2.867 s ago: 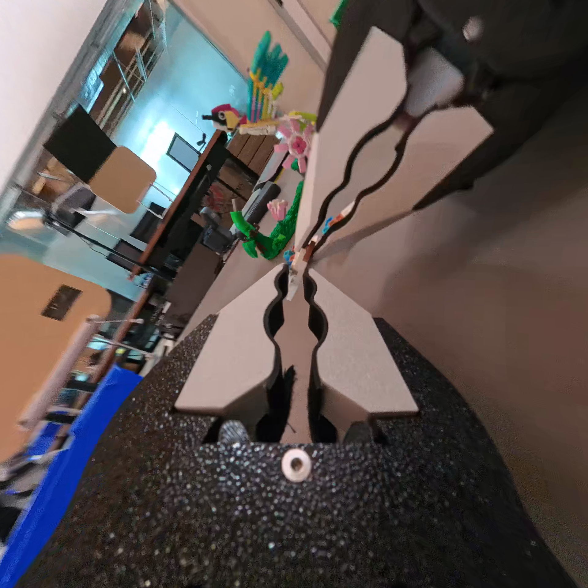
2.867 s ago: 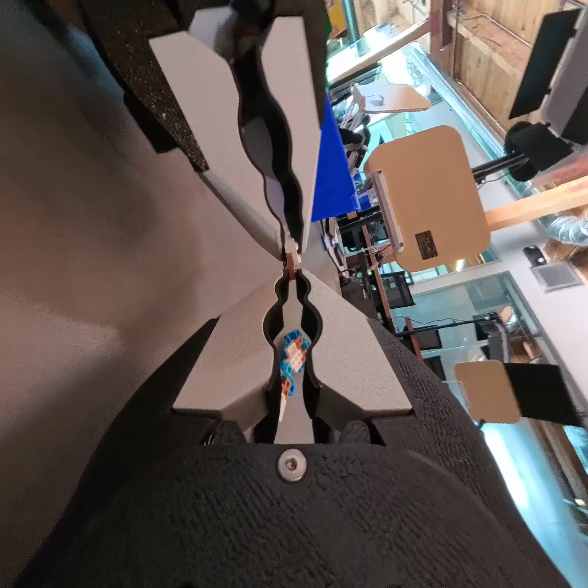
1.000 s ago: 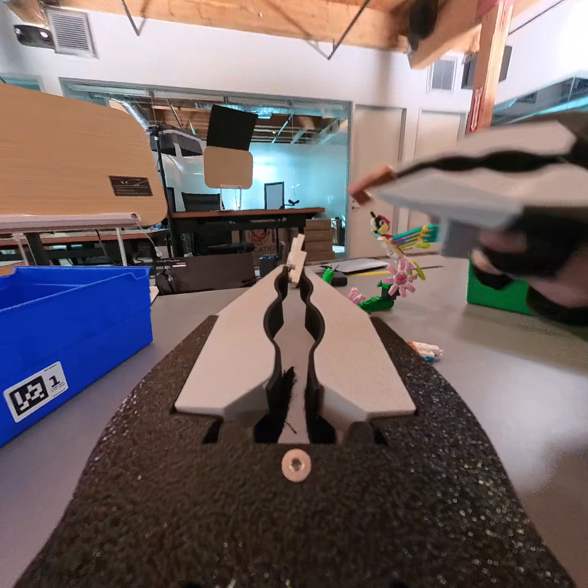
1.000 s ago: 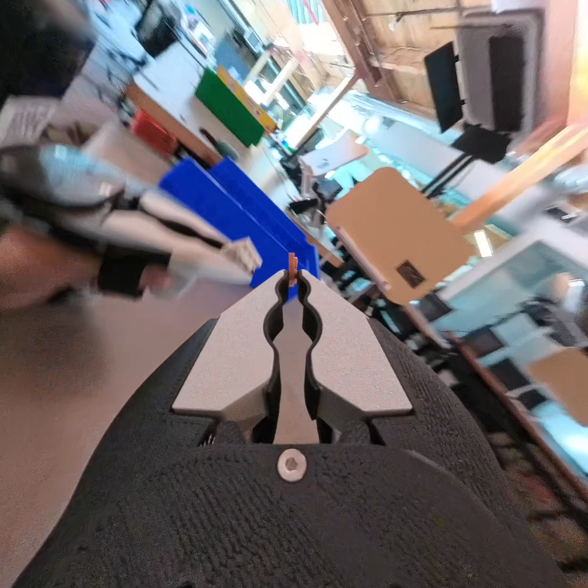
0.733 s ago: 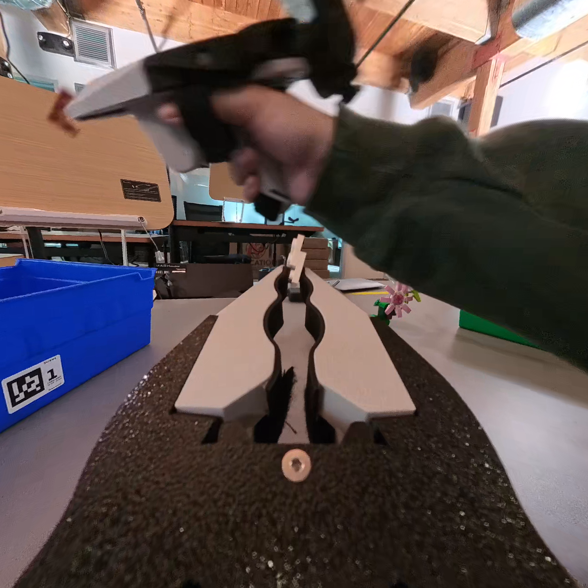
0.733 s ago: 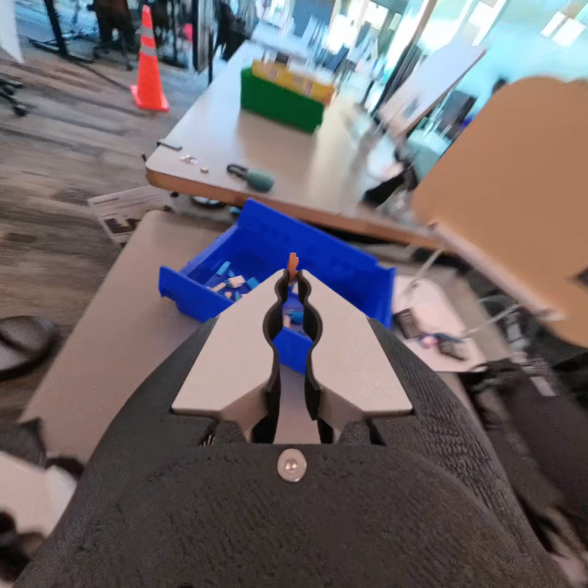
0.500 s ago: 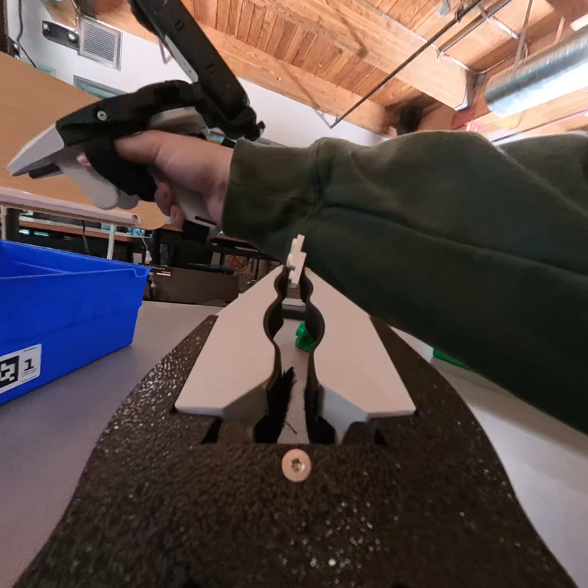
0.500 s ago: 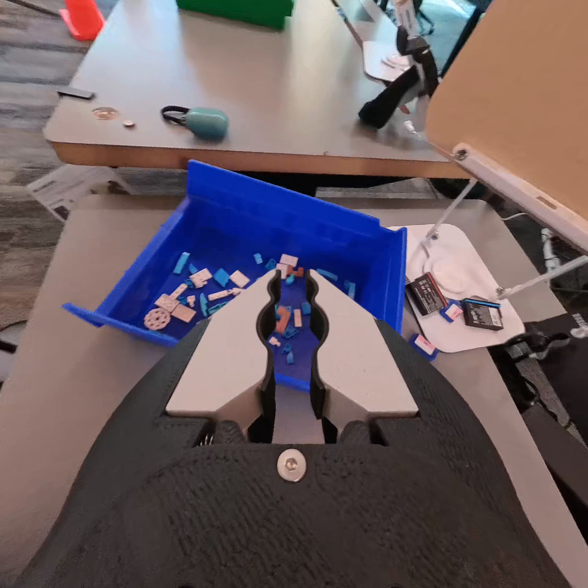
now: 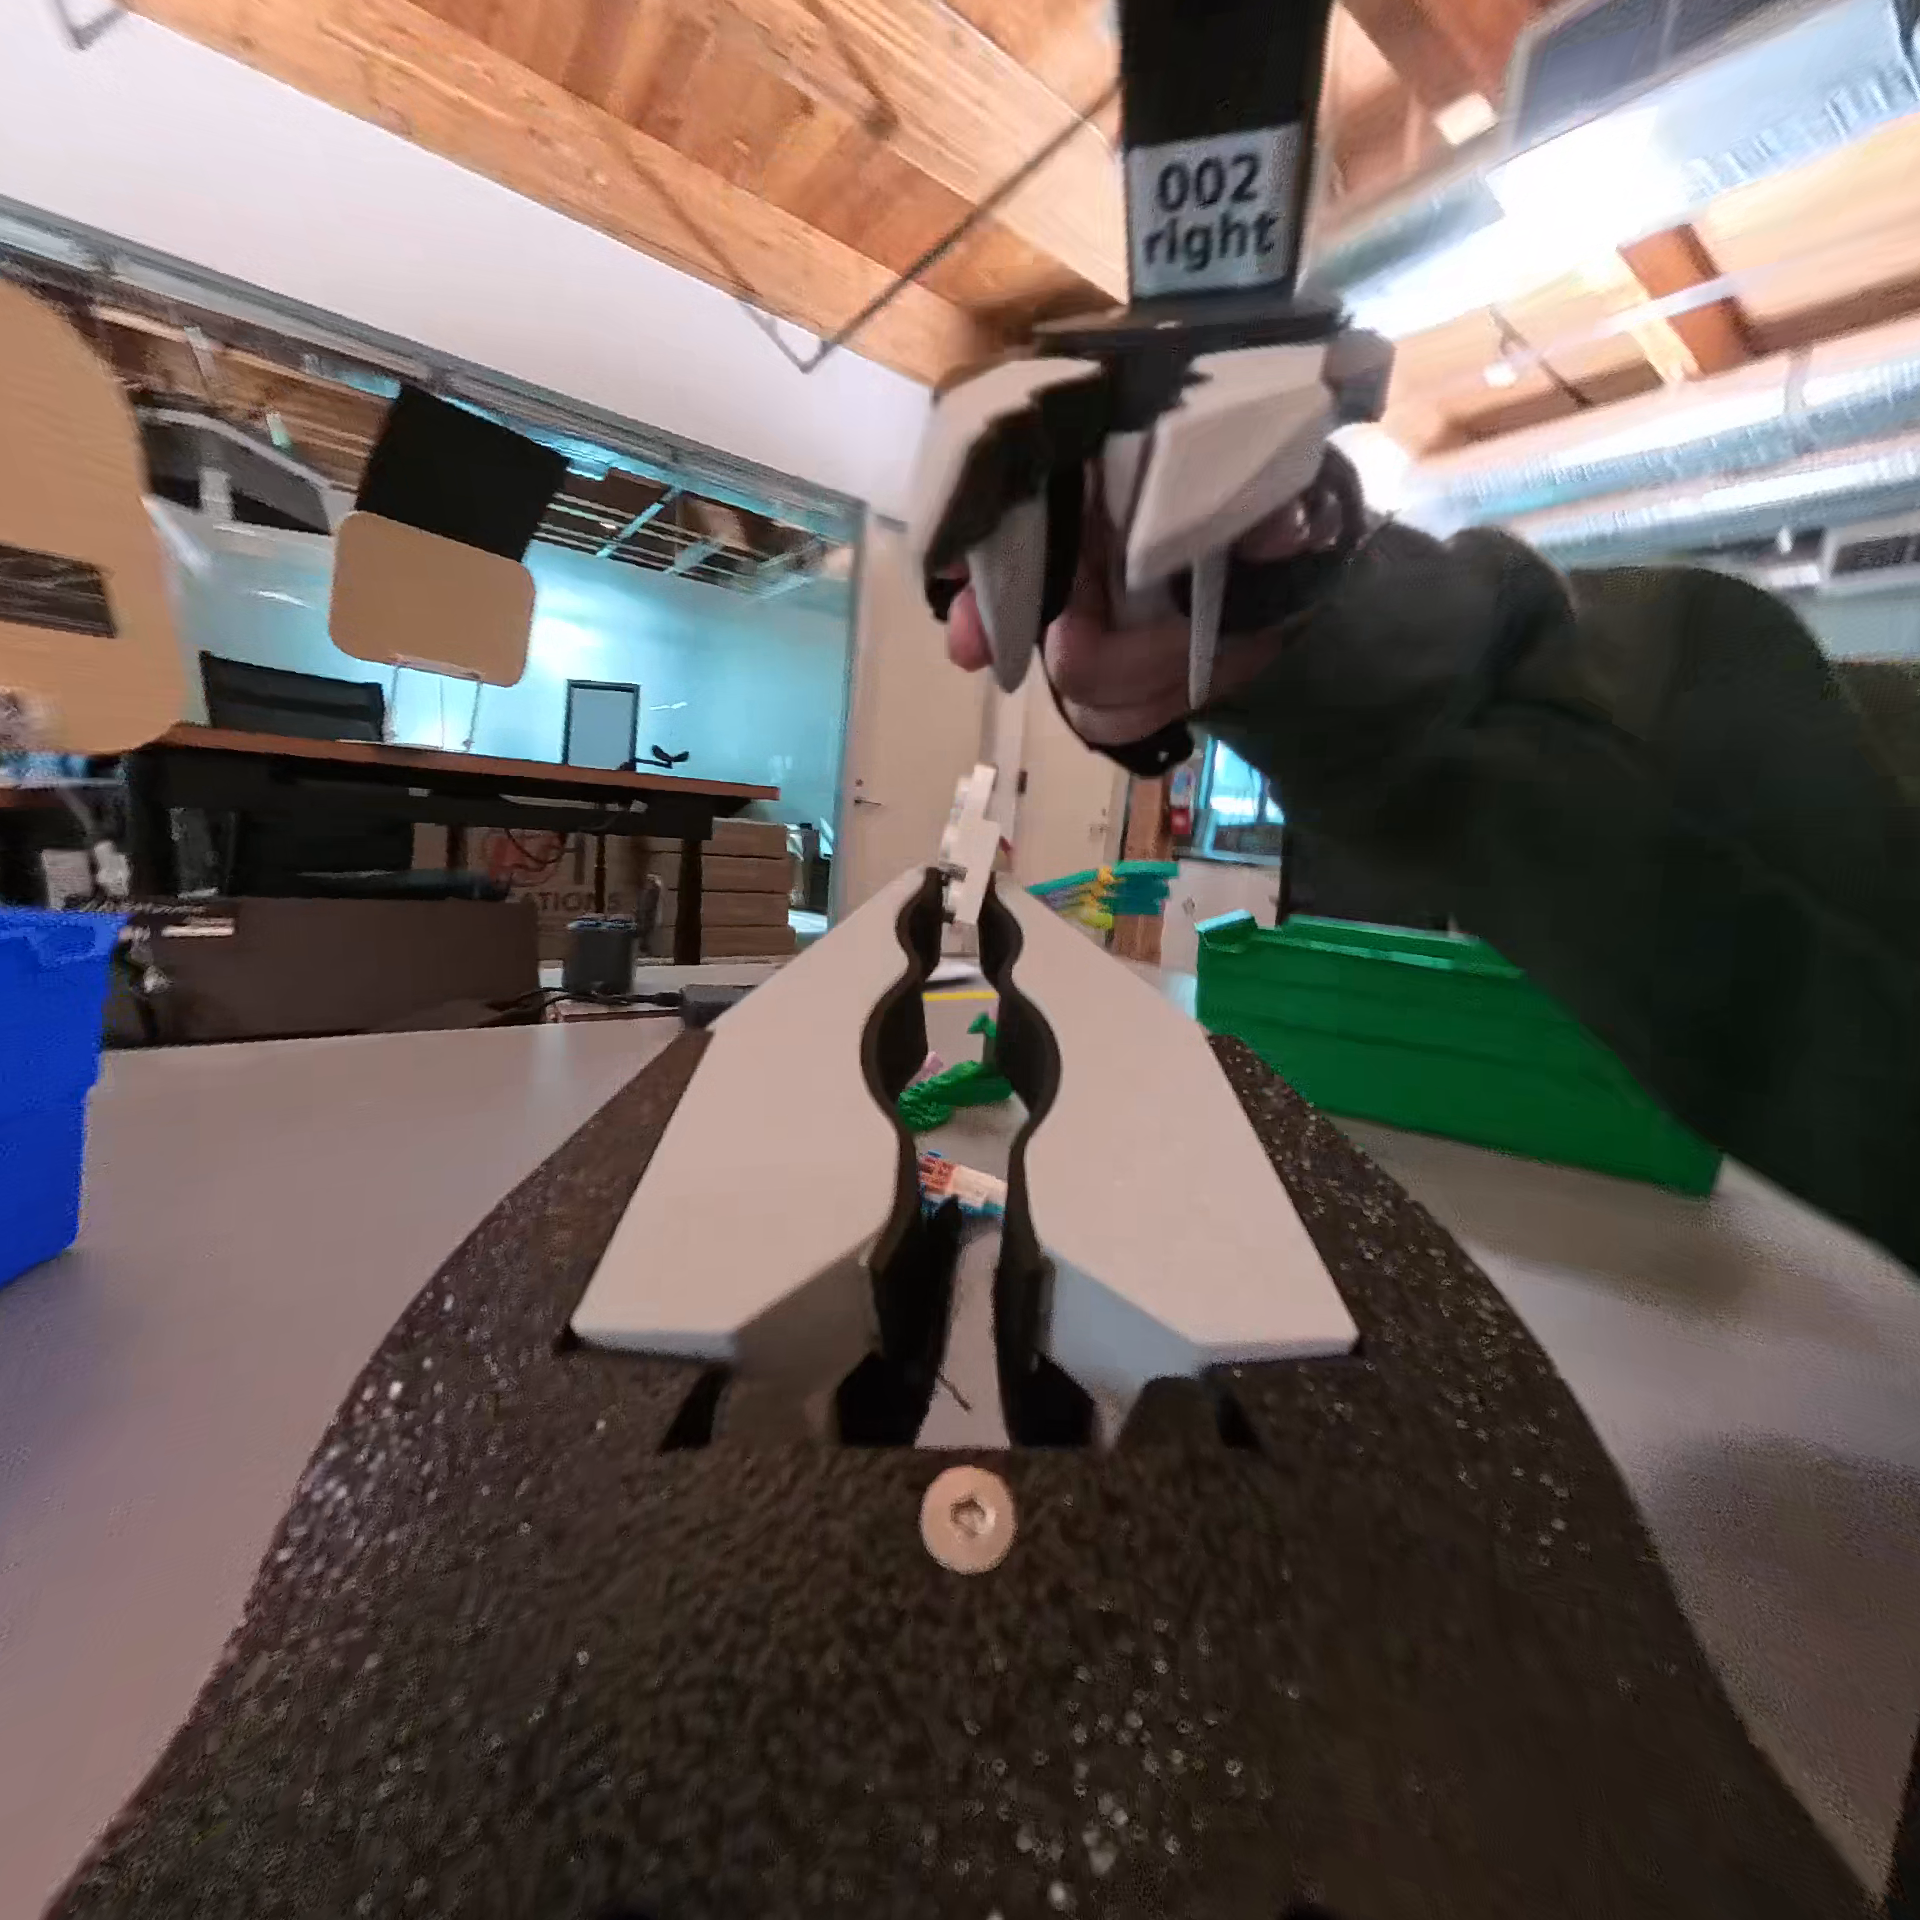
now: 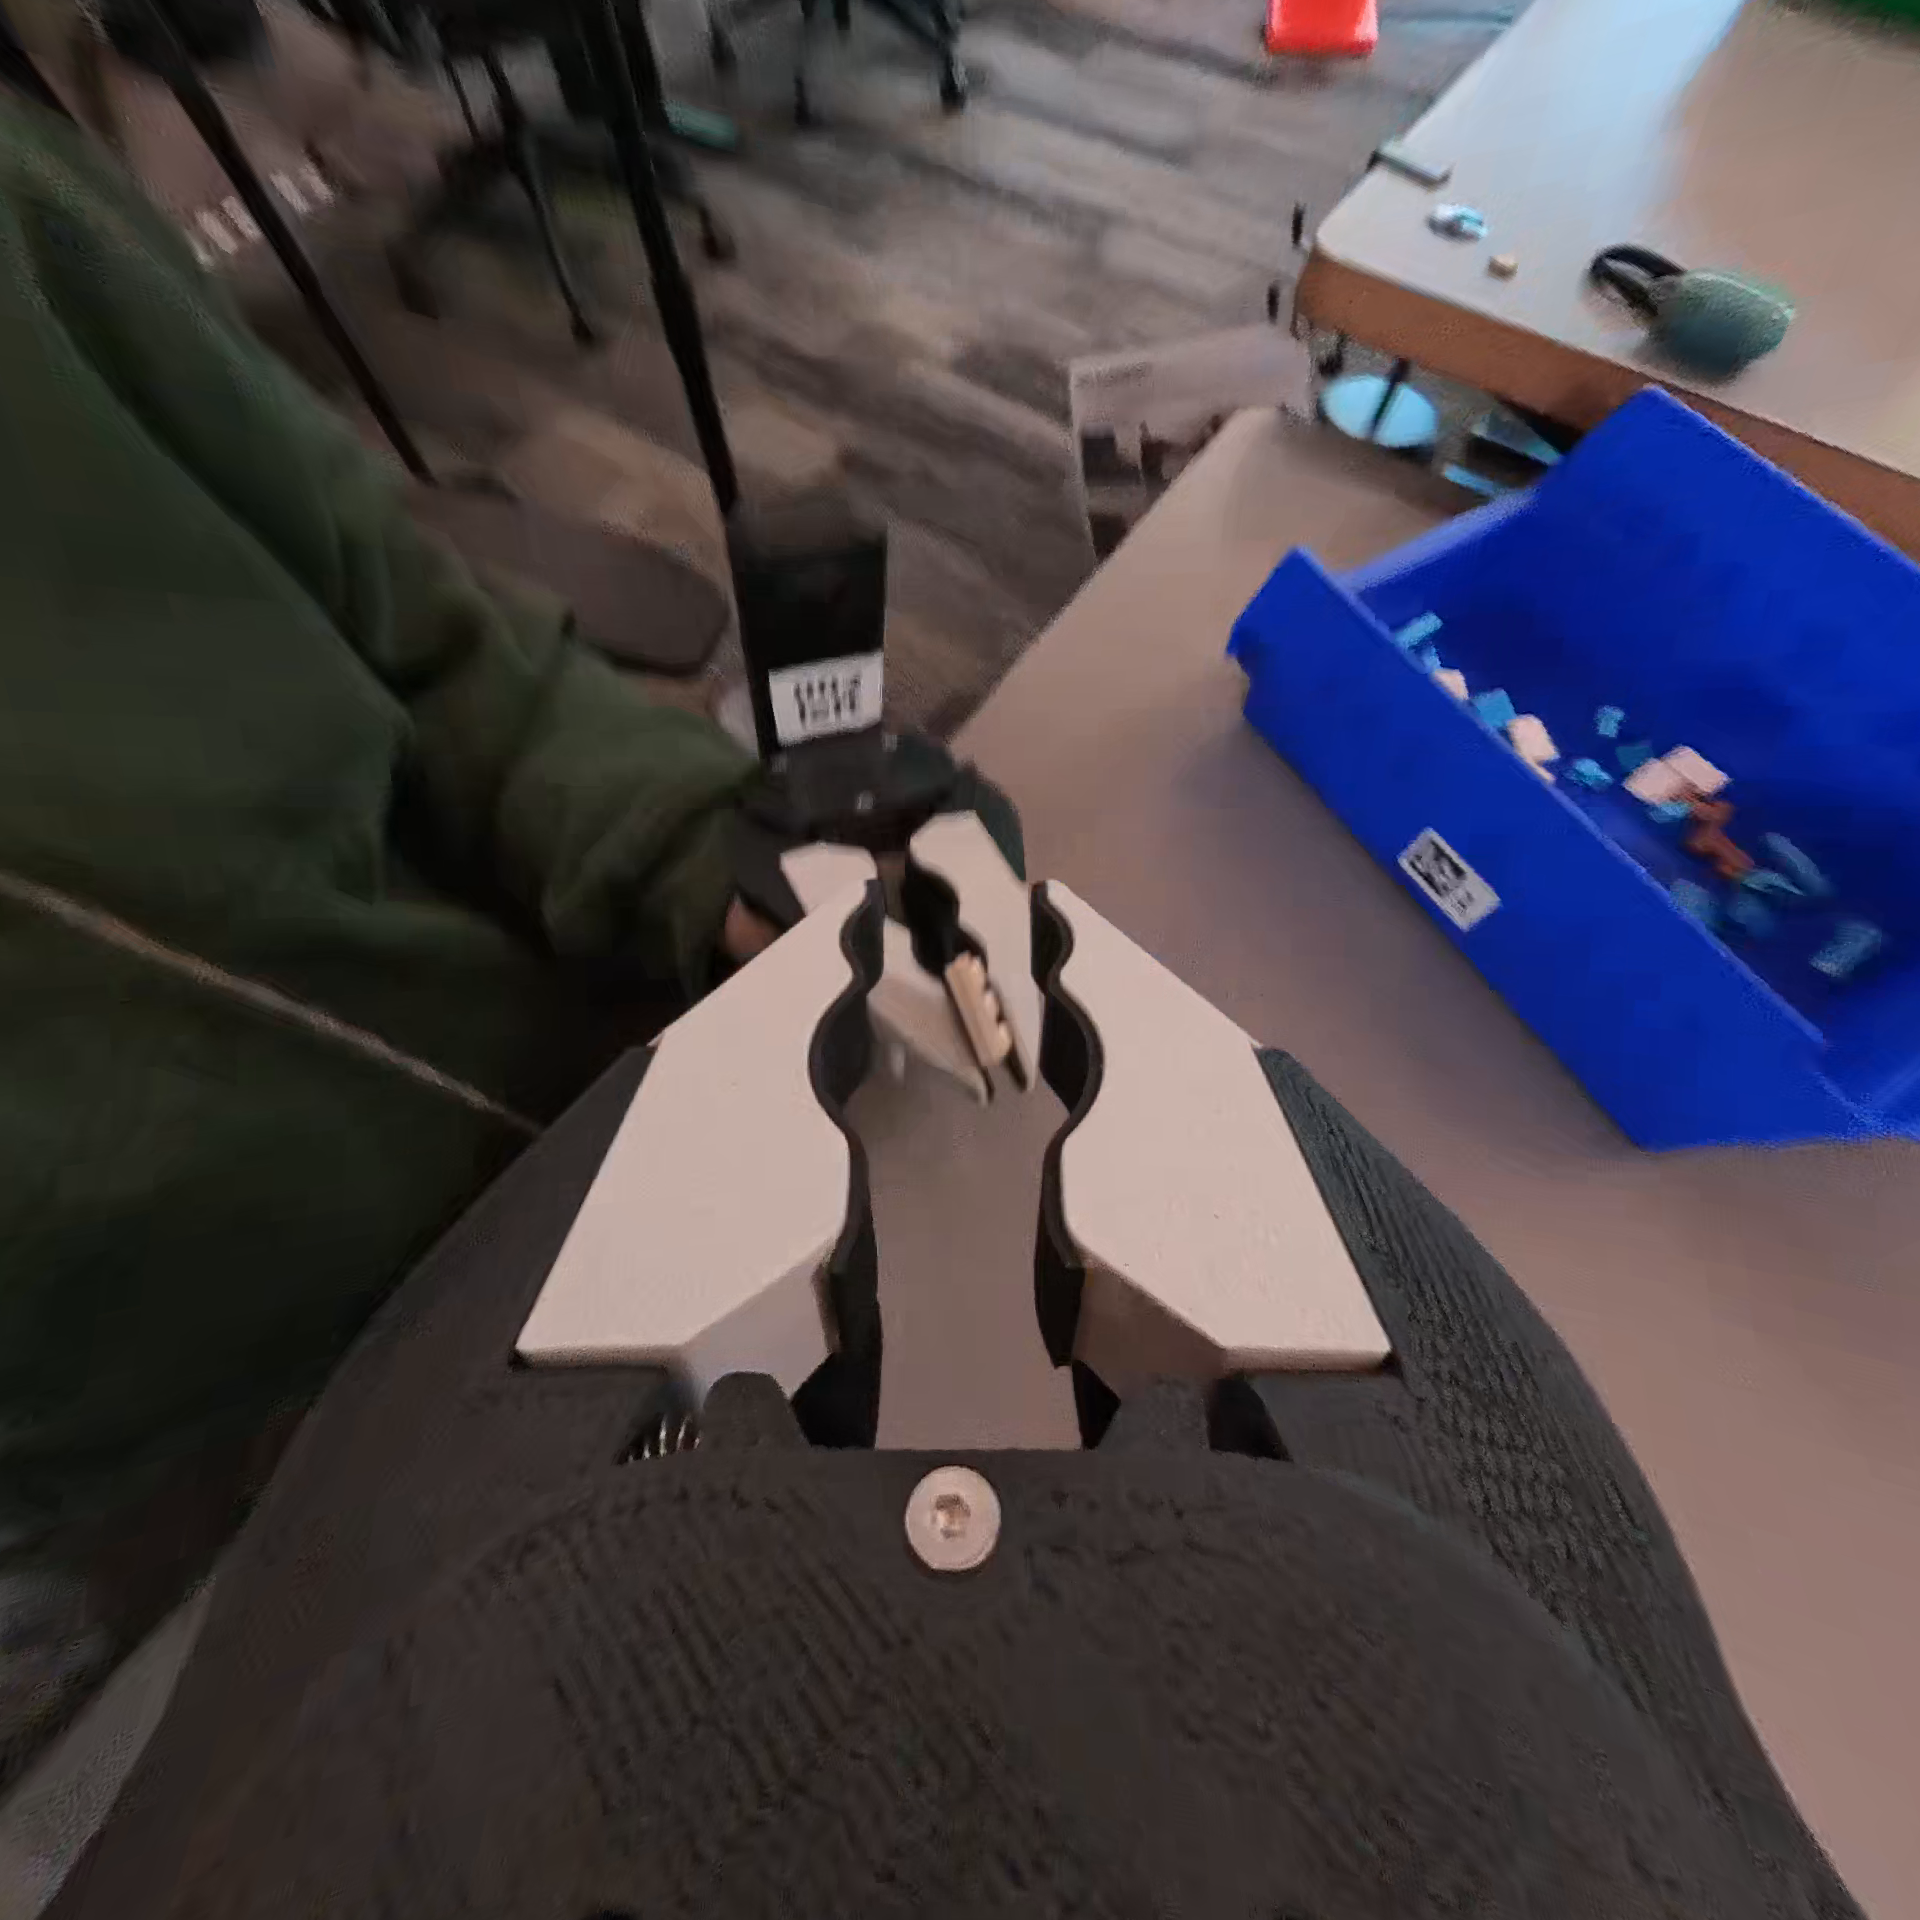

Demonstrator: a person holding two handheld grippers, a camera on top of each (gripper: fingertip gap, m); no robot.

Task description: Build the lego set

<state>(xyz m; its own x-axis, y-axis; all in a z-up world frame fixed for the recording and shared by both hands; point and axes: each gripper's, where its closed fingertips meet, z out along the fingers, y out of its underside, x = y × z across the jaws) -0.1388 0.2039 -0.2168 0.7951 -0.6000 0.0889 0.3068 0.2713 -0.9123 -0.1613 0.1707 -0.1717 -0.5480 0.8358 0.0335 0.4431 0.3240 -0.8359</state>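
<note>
My left gripper (image 9: 961, 906) is shut on a small white brick (image 9: 975, 844) that sticks up out of its tips, low over the grey table (image 9: 312, 1195). My right gripper (image 10: 956, 906) is open and empty. It hangs above the left gripper (image 10: 1003, 1081) and looks down on it and the white brick (image 10: 977, 997). In the left wrist view the right gripper (image 9: 1107, 681) points down from above, held by a hand in a dark green sleeve (image 9: 1610, 831). A blue bin (image 10: 1475, 935) with several small bricks stands to the right.
A green bin (image 9: 1434, 1039) stands at the right, the blue bin (image 9: 42, 1081) at the left edge. A few small loose bricks (image 9: 961, 1187) and a green toy piece (image 9: 945, 1091) lie ahead. A second table (image 10: 1662, 135) holds a teal pouch (image 10: 1714, 317).
My right gripper carried an orange brick over the blue bin, opened and let it go, then swung back above my left gripper. The left gripper kept hold of the white brick.
</note>
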